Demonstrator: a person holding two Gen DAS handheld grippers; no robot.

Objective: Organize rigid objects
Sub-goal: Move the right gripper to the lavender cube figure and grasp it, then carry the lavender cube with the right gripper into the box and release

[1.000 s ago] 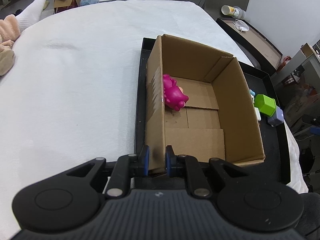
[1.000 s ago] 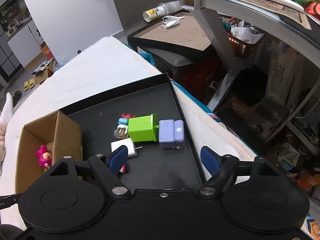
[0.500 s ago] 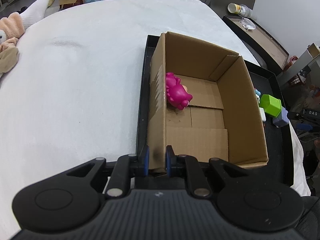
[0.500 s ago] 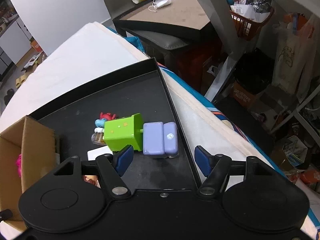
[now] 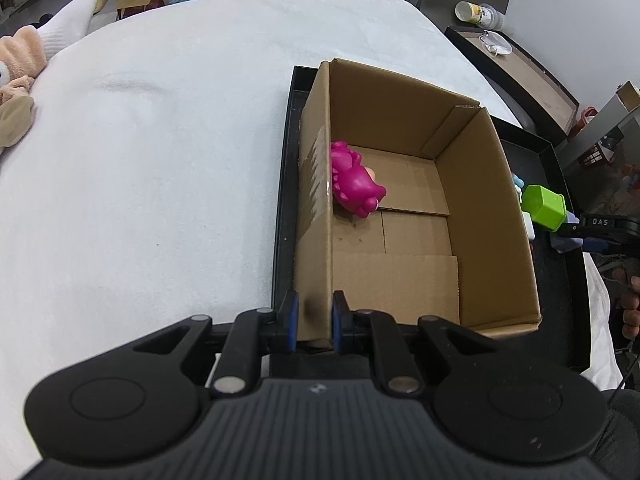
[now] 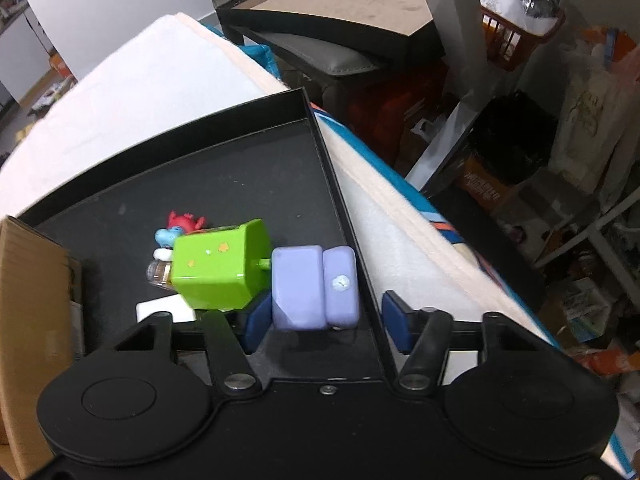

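The left gripper [image 5: 314,322] is clamped on the near wall of the cardboard box [image 5: 486,208], one pad on each face of the wall, and steadies it. The right gripper [image 6: 324,322] is closing around the lavender block [image 6: 314,292]: the block lies between the jaws, the left pad is at its side, and the right pad stands clear at 3 o'clock, outside the rim of the black tray [image 6: 248,184], so no grip is made yet. Just beside the block at 9 o'clock lies the green cube toy [image 6: 218,268]; past it, at 10 o'clock, sit small figures [image 6: 176,230], and a white flat piece [image 6: 164,310] lies under the cube's near edge. The box stands in the tray at its 9 o'clock end. One magenta toy [image 5: 354,184] lies inside the box against its left wall. Judged progress: one item stowed; the block, cube, figures and white piece remain outside.
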